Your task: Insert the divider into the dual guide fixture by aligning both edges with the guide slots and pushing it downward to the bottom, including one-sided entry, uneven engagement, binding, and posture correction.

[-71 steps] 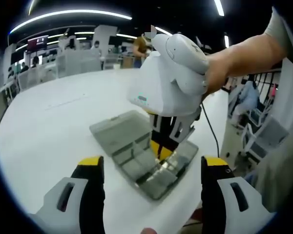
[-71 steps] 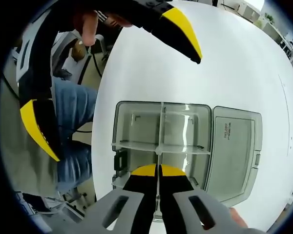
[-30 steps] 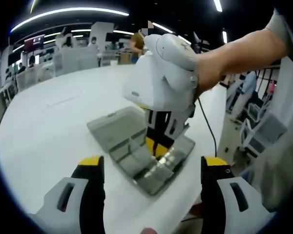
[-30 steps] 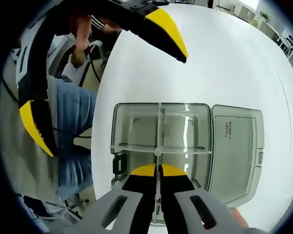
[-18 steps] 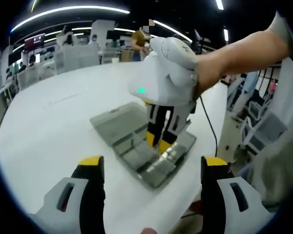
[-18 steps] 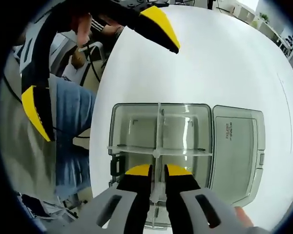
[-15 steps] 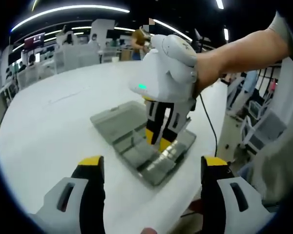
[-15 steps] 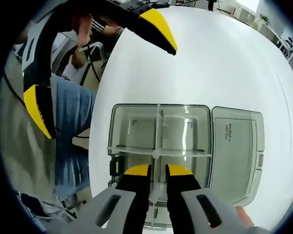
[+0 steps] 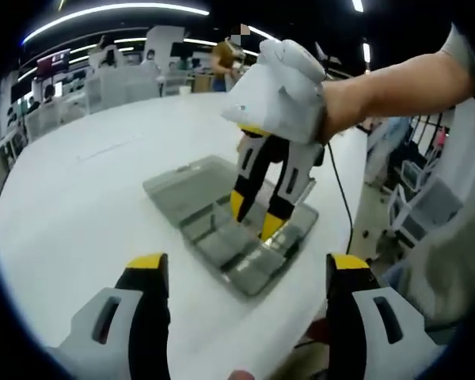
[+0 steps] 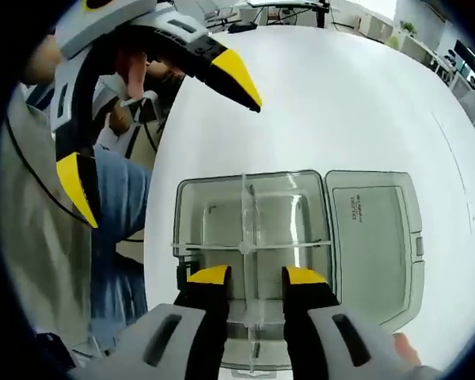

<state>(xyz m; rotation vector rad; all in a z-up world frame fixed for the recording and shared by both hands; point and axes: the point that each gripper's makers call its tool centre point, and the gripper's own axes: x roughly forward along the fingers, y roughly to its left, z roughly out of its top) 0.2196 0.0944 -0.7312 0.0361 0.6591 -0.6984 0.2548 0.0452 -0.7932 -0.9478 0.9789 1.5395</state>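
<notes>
- White round table (image 9: 79, 198) in a large lit hall with shelving behind.
- Clear compartment box (image 10: 222, 214) lies just ahead of the right hand-held gripper (image 10: 253, 277), hinged lid (image 10: 376, 237) open flat beside it.
- Divider (image 10: 245, 237) stands seated in the box, between the right hand-held gripper's parted jaws; nothing gripped.
- Left hand-held gripper (image 9: 237, 265): jaws wide apart, holding nothing, near the box.

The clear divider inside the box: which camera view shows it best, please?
The right gripper view. It looks almost straight down into the open box, so the divider shows as a full cross between compartments. In the left gripper view the box lies at a flat angle, and the right gripper hangs over the divider.
</notes>
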